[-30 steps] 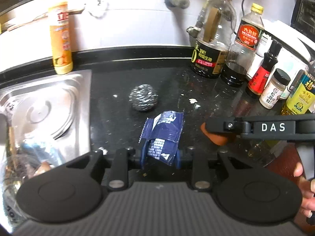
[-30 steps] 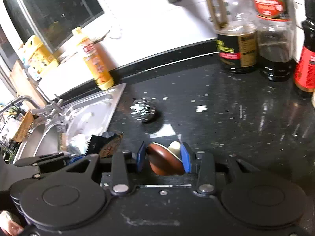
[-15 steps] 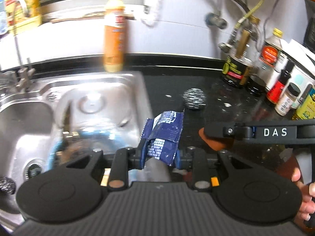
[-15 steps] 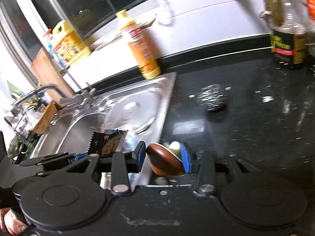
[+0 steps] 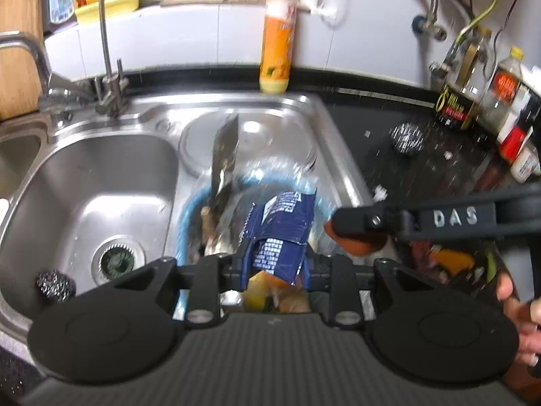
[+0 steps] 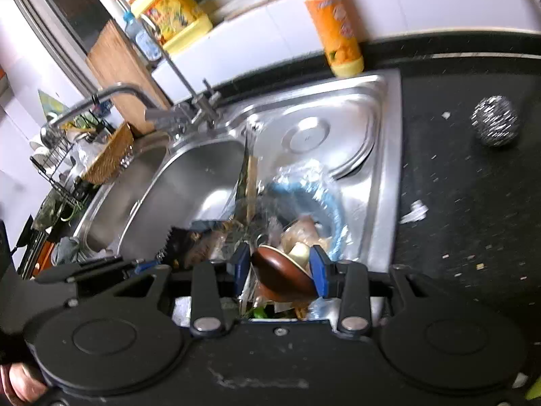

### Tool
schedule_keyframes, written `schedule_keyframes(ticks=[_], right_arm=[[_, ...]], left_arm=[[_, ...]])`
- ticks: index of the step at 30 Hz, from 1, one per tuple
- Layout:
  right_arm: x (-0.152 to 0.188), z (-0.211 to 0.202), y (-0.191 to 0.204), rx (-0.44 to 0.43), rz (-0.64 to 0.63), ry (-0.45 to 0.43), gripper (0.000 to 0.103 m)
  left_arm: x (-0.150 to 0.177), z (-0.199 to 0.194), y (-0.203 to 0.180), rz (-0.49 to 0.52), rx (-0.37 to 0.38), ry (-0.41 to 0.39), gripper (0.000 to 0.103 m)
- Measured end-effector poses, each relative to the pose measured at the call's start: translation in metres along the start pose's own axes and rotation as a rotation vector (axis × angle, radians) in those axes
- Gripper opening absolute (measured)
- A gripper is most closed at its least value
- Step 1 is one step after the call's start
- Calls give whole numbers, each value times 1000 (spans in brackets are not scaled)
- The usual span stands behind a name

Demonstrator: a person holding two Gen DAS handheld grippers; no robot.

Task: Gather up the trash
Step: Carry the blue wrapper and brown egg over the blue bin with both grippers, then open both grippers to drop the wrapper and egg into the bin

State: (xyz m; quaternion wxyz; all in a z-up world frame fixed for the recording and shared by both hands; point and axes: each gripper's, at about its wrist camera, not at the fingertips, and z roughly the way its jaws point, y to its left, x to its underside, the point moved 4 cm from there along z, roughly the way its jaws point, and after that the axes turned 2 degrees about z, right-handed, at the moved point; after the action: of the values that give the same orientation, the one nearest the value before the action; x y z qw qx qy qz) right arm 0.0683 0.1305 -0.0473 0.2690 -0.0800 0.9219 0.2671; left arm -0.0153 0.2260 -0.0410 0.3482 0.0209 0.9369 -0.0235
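Observation:
My left gripper (image 5: 272,264) is shut on a crumpled blue wrapper (image 5: 280,223) and holds it over a blue-rimmed trash bin (image 5: 184,216) lined with clear plastic. The bin stands on the sink's drainboard, and scraps and a tall dark wrapper (image 5: 225,155) are inside it. My right gripper (image 6: 280,264) is shut on a brown rounded piece with a cream inside (image 6: 282,269), just over the same bin (image 6: 329,203). In the left wrist view the right gripper (image 5: 358,226) sits close to the right of the blue wrapper. The left gripper's fingers (image 6: 142,265) show at the lower left of the right wrist view.
A steel sink basin (image 5: 101,186) lies left of the bin, with a scourer (image 5: 55,286) in it and a faucet (image 5: 106,44) behind. On the black counter (image 6: 473,203) are another scourer (image 6: 495,120), a paper scrap (image 6: 414,211) and crumbs. An orange bottle (image 5: 277,34) and sauce bottles (image 5: 463,101) line the back.
Both grippers have swept left from over the black counter to over the sink and the blue-rimmed bin. Each keeps its hold on its piece of trash.

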Motion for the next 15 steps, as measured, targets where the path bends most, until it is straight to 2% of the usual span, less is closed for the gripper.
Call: schedule_keyframes(ticks=[8,15], right_arm=[[6,47,4,19,15,97,38],[13,55,4,21,-18,150,40]], left_arm=[[13,25,6,26,-29,46,27],[28,42,5,36,-41,94,28]])
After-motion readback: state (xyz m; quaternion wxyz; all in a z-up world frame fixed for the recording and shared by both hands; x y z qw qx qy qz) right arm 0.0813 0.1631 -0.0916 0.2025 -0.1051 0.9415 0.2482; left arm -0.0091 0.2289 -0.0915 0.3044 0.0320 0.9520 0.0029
